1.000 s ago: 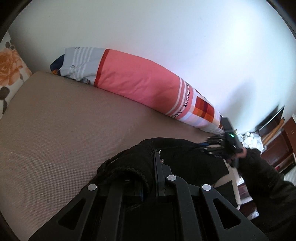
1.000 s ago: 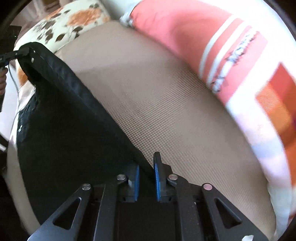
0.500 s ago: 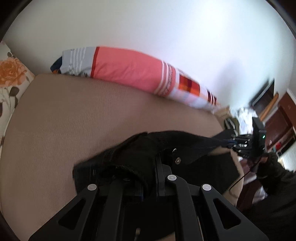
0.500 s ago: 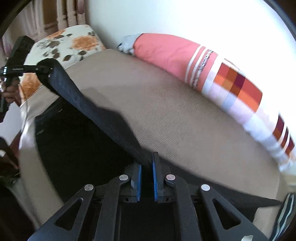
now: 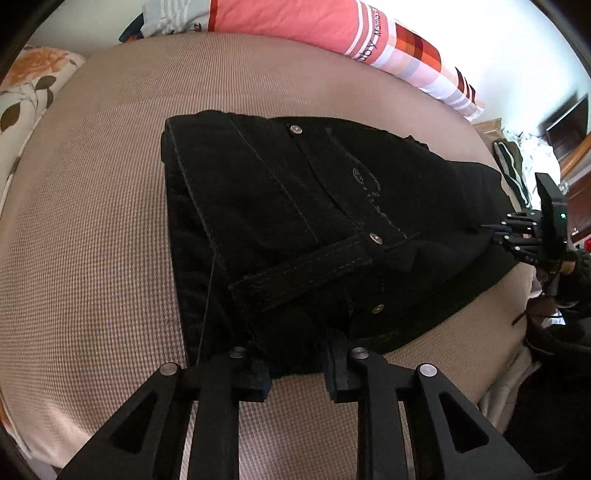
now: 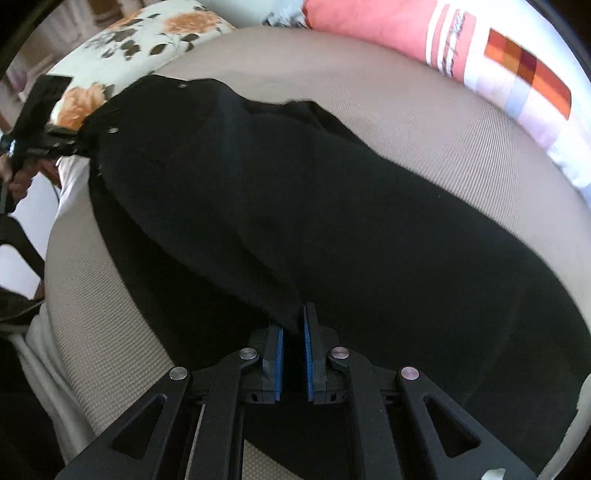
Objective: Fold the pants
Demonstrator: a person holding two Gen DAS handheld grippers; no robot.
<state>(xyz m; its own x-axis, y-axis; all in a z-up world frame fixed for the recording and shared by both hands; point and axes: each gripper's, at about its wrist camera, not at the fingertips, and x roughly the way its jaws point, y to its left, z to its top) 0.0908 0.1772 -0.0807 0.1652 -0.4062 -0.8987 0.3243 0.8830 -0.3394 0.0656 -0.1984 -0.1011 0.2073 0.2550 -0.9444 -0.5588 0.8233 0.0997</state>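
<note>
The black pants [image 5: 314,221] lie on the beige bed [image 5: 92,240], waist end towards my left gripper [image 5: 297,363]. Its jaws stand apart at the waistband edge with cloth between them, no longer pinching it. In the right wrist view the pants [image 6: 332,221] stretch from the left gripper [image 6: 74,142] at far left to my right gripper [image 6: 293,332], whose blue pads [image 6: 277,354] are shut on a raised fold of black cloth. The right gripper also shows in the left wrist view [image 5: 491,232] at the pants' far end.
A long pink and striped bolster [image 5: 332,33] lies along the white wall at the back of the bed. A floral pillow [image 6: 147,40] sits at the left end. Dark wooden furniture and loose clothes [image 5: 517,166] stand past the right end of the bed.
Both grippers have lowered the pants from held up in the air onto the bed, spreading them flat. The left jaws have opened from their pinch on the waistband.
</note>
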